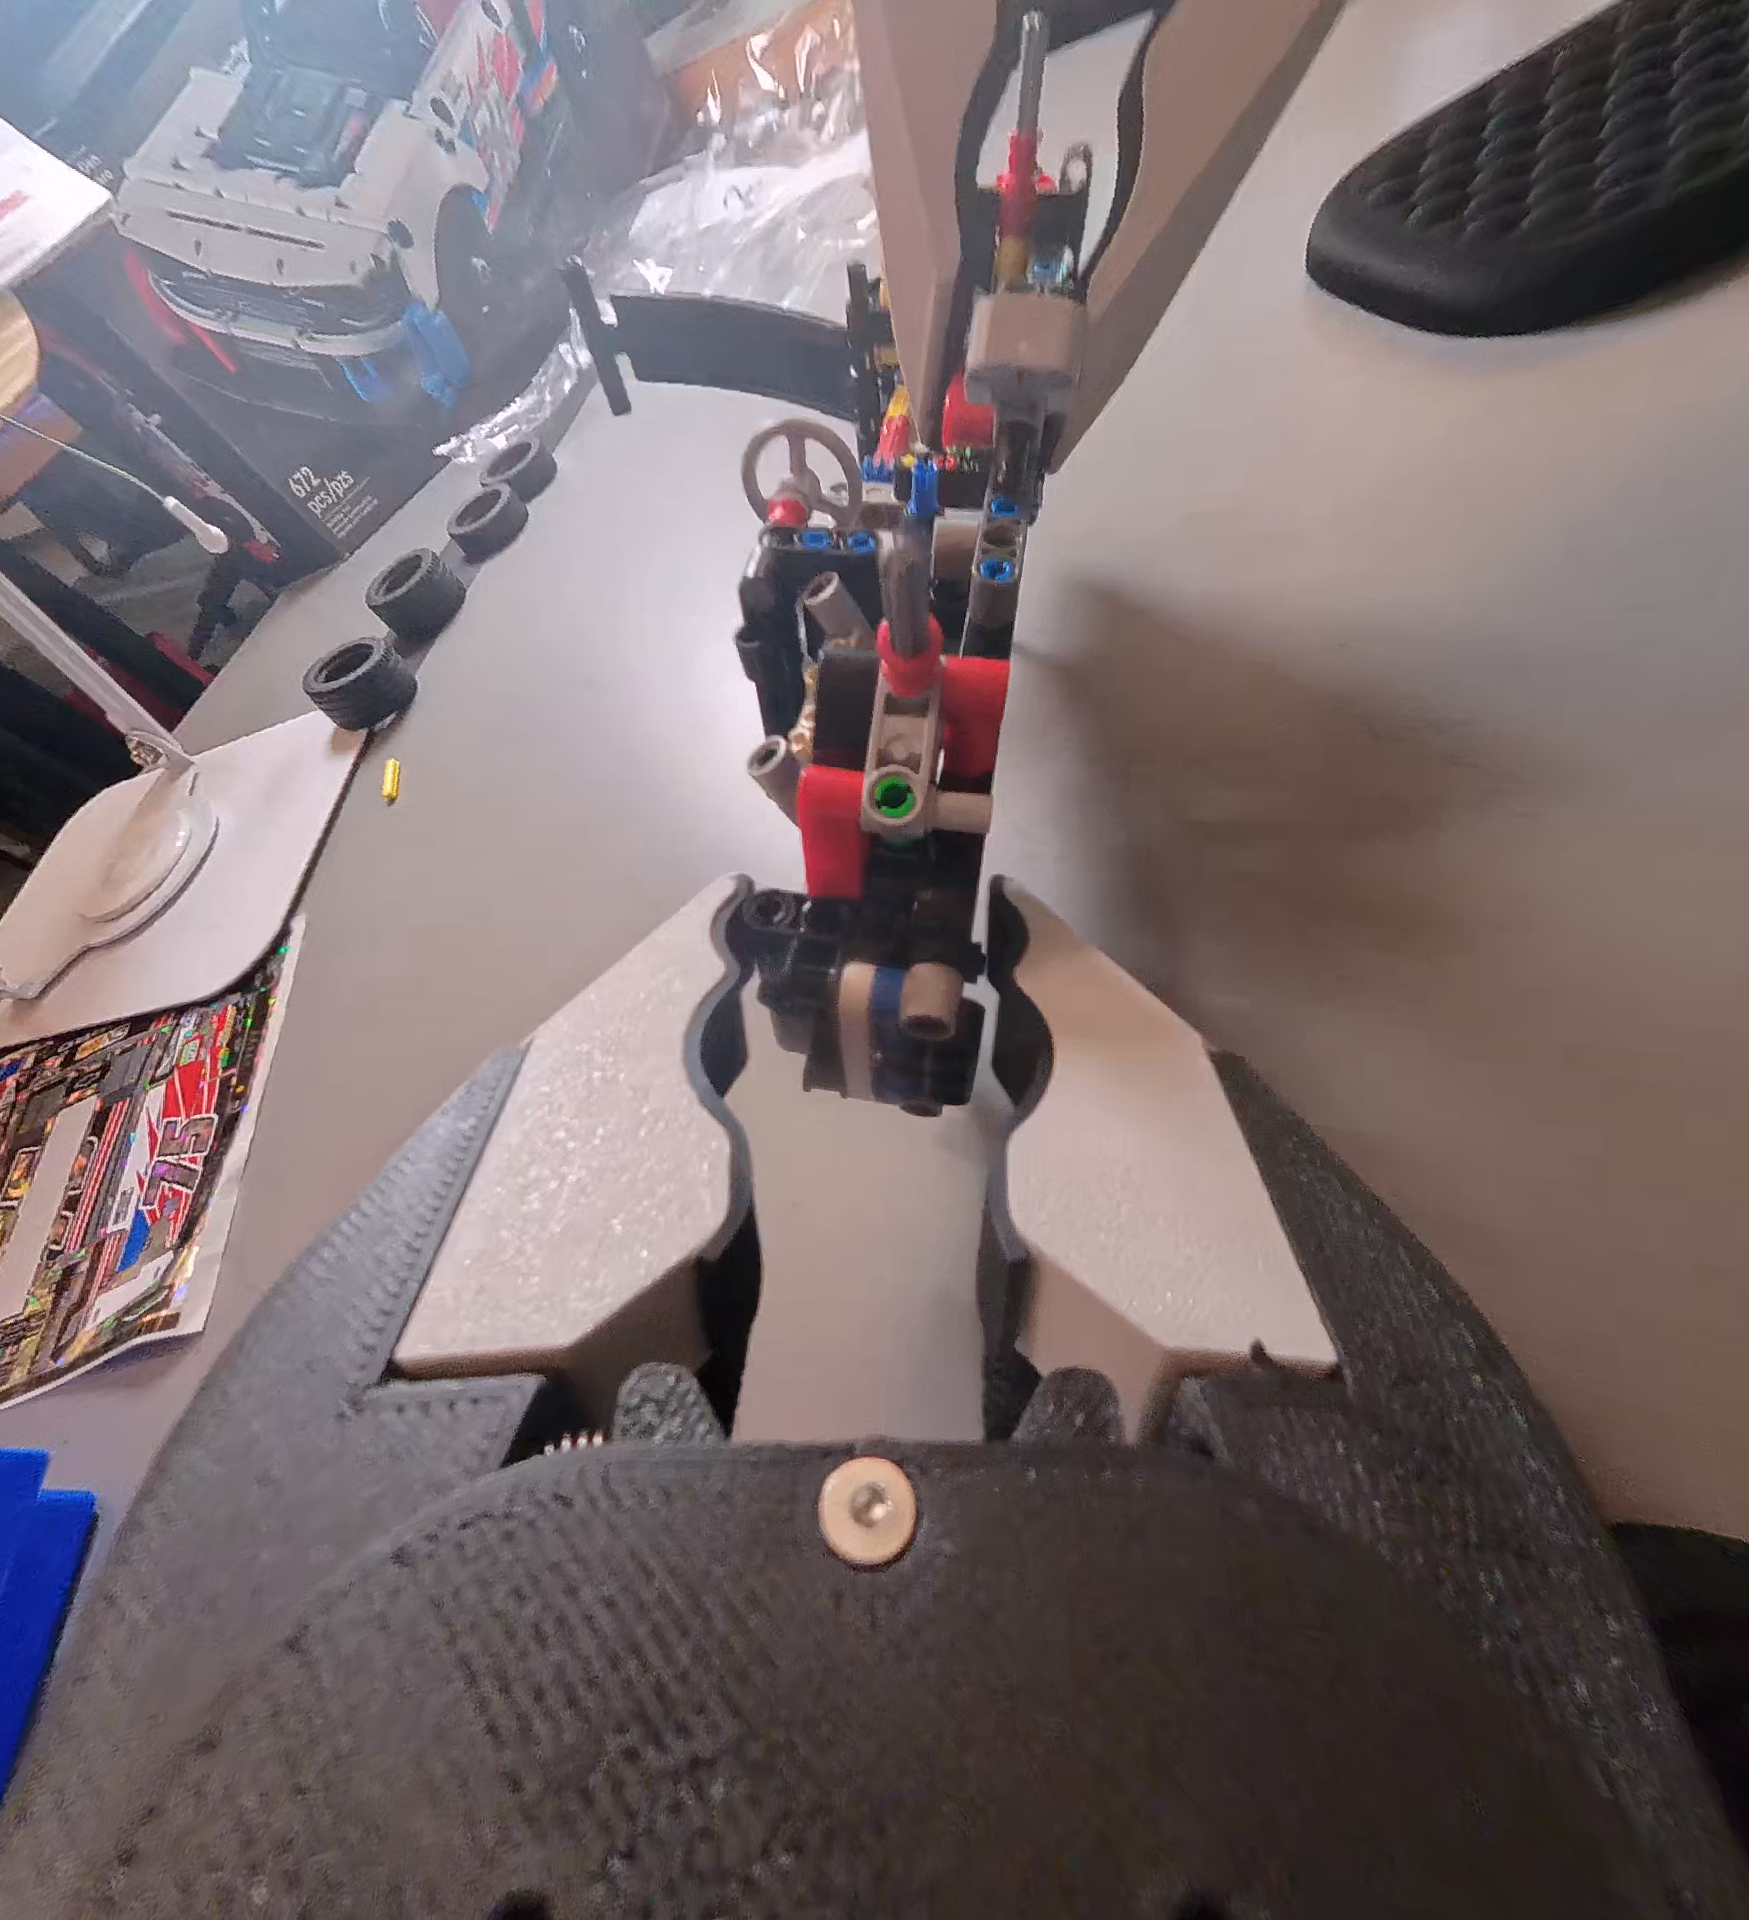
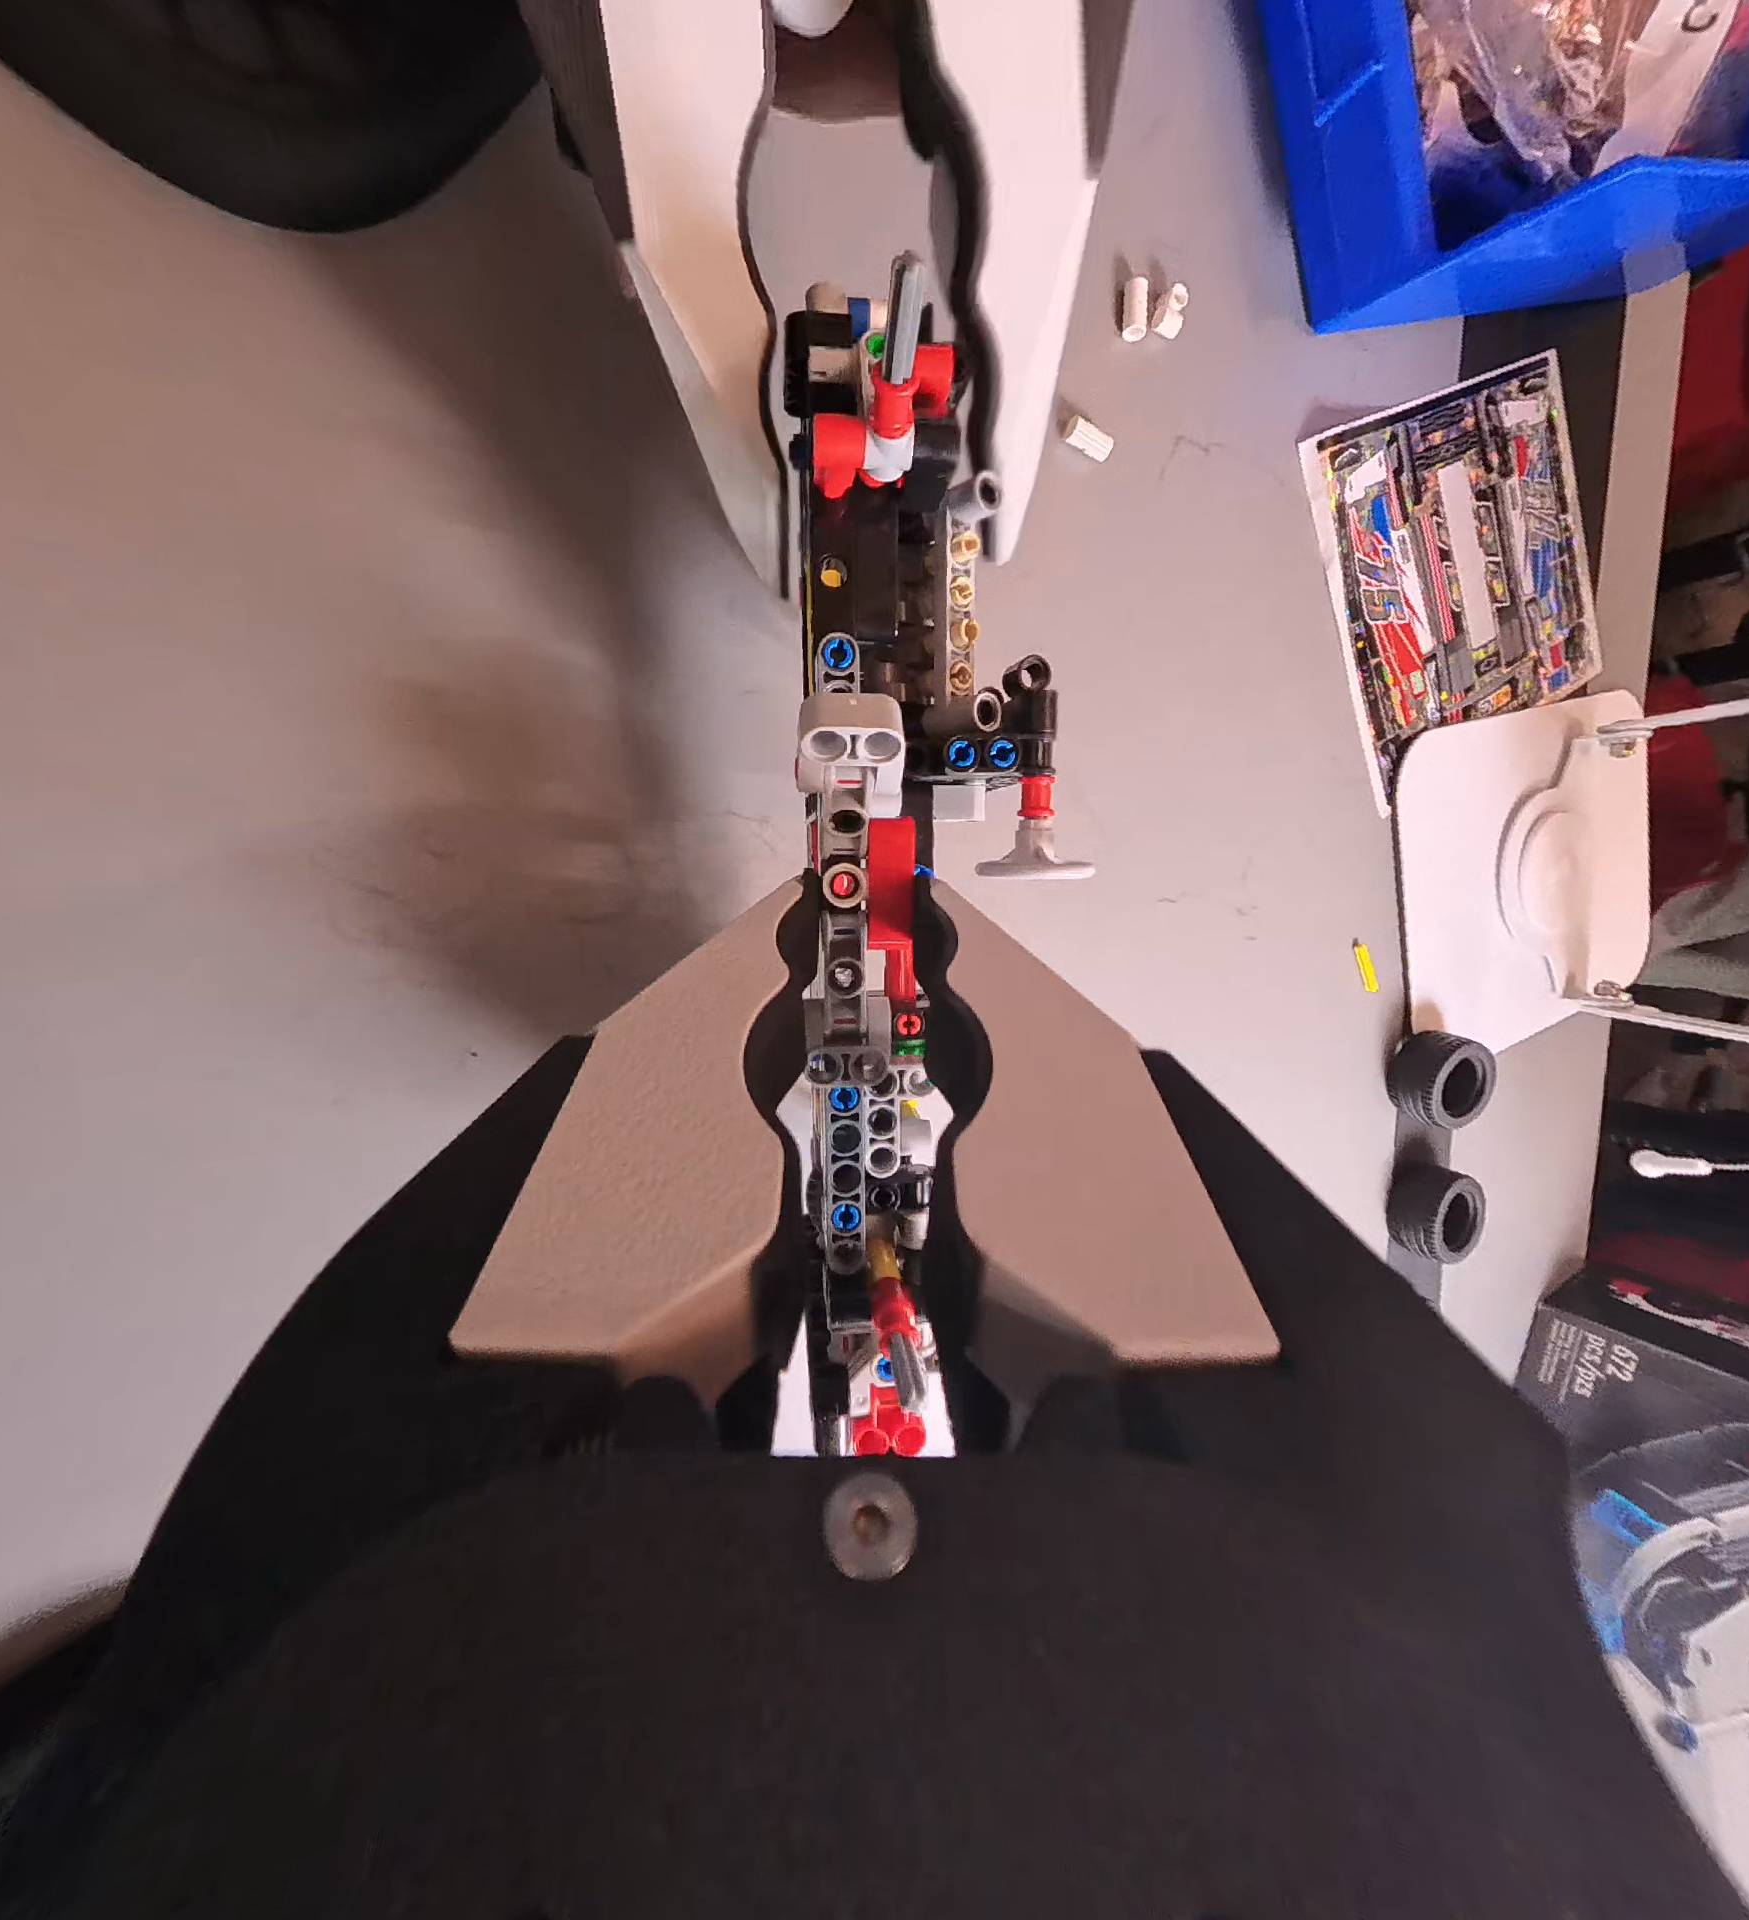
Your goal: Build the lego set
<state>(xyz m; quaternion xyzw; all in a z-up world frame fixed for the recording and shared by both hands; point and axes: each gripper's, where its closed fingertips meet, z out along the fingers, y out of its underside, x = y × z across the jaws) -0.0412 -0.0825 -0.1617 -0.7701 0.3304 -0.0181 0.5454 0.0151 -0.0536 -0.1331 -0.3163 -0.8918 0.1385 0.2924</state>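
A long, narrow Lego Technic chassis [image 1: 891, 790] of black, grey and red parts is held above the grey table [image 1: 1369, 727] between both grippers. My left gripper [image 1: 865, 914] is shut on its near end. My right gripper [image 1: 995, 312] holds the far end. In the right wrist view the chassis [image 2: 870, 623] runs straight ahead. My right gripper [image 2: 870, 914] is shut on its near part, and my left gripper [image 2: 891, 566] clamps the far end. A grey steering wheel [image 2: 1034, 862] sticks out to one side of the chassis.
Several black tyres [image 1: 361, 681] lie along the table edge. Nearby are a sticker sheet [image 2: 1452, 561], a white stand base [image 2: 1524, 852], a yellow pin [image 2: 1363, 964], small pale pegs [image 2: 1150, 307], a blue bin [image 2: 1535, 208], the set's box [image 1: 309, 260] and a black pad [image 1: 1576, 166]. About 8 cm separates my left fingertips from my right.
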